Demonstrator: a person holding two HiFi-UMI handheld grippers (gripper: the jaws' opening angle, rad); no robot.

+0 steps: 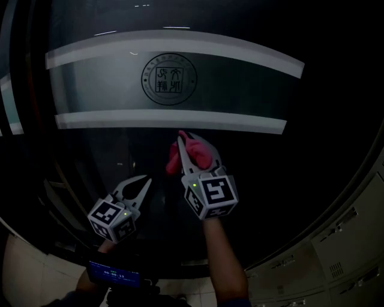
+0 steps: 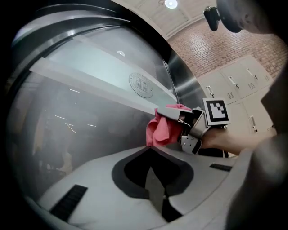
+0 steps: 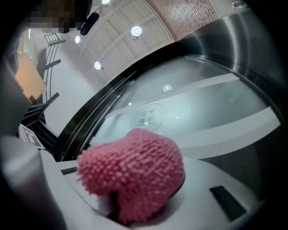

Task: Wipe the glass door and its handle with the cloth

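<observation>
Cloth [image 1: 174,163], pink and nubbly, is clamped in my right gripper [image 1: 193,149] and held against the glass door [image 1: 180,198]. It sits just under the door's lower frosted band [image 1: 171,120], below the round emblem [image 1: 168,78]. My left gripper [image 1: 144,183] hangs lower left of the cloth, jaws closed on nothing.

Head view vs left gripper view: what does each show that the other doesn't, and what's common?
Only the head view: the marker cube on the left gripper, seen from outside, and a small lit display by the left wrist.

Only the left gripper view: the brick wall and a ceiling light, plus the left jaws seen close, together with nothing between them.

Both: the right gripper shut on the pink cloth at the glass door, the frosted band with its round seal, and the lockers.
</observation>
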